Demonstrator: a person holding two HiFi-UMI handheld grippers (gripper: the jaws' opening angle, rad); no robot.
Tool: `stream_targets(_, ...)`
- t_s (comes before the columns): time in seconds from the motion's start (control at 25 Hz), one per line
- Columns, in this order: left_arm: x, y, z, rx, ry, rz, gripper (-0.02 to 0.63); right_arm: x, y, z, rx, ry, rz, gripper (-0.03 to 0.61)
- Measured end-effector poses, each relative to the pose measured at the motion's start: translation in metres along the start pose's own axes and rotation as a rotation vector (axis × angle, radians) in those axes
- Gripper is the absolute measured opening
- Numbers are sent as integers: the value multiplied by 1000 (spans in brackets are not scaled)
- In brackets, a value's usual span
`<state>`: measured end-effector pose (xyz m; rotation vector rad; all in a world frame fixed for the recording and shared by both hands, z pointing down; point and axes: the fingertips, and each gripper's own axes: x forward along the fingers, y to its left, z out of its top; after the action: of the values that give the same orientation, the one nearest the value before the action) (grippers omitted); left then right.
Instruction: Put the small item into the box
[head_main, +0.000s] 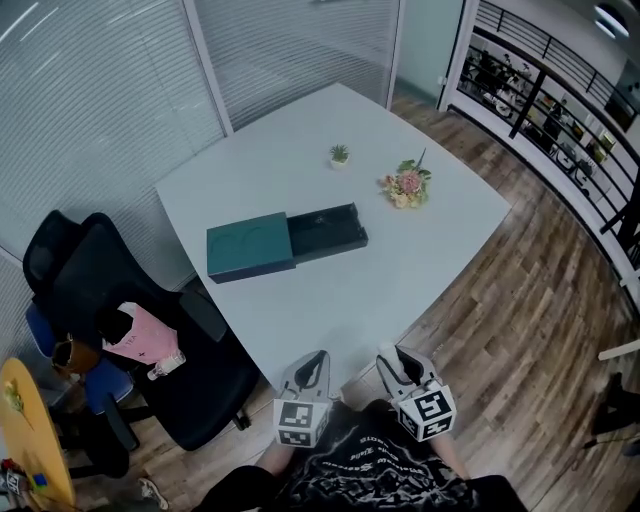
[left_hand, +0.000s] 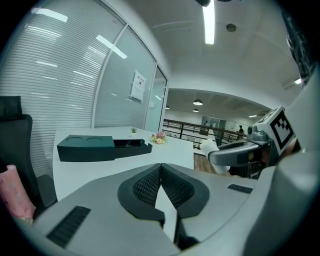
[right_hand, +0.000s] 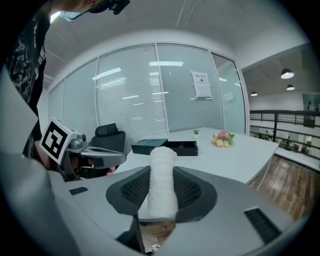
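Note:
A dark green box (head_main: 250, 247) lies mid-table with its drawer (head_main: 327, 231) slid out to the right; it also shows in the left gripper view as the box (left_hand: 87, 148) and far off as the box (right_hand: 165, 146). The small item, a white rolled cloth (right_hand: 162, 180), stands upright between the pads of my right gripper (right_hand: 162, 175), which is shut on it. Both grippers hover close to my body, off the table's near edge: left gripper (head_main: 313, 362), right gripper (head_main: 393, 360). The left gripper (left_hand: 160, 172) is shut, holding nothing. From it I see the cloth (left_hand: 220, 150) in the right gripper.
A tiny potted plant (head_main: 340, 155) and a small flower bouquet (head_main: 406, 185) sit on the white table (head_main: 430, 250) beyond the box. A black office chair (head_main: 110, 300) carrying a pink item (head_main: 140, 340) stands left of the table. Blinds-covered glass walls close the far side; wooden floor lies right.

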<state>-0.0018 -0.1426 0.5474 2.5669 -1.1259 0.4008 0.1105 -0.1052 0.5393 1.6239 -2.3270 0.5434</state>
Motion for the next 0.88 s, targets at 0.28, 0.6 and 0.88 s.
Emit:
stream_targets(0.28,7,15,8,-40,9,12,17,18,2,2,18,44,42,143)
stream_targets(0.6,14,24,6,-61,22,47,17,25,-6,4,-6,83,63,143)
stream_targets(0.88,31,21,27,-68,-8,87,17,42,-37,49,-122,45,101,143)
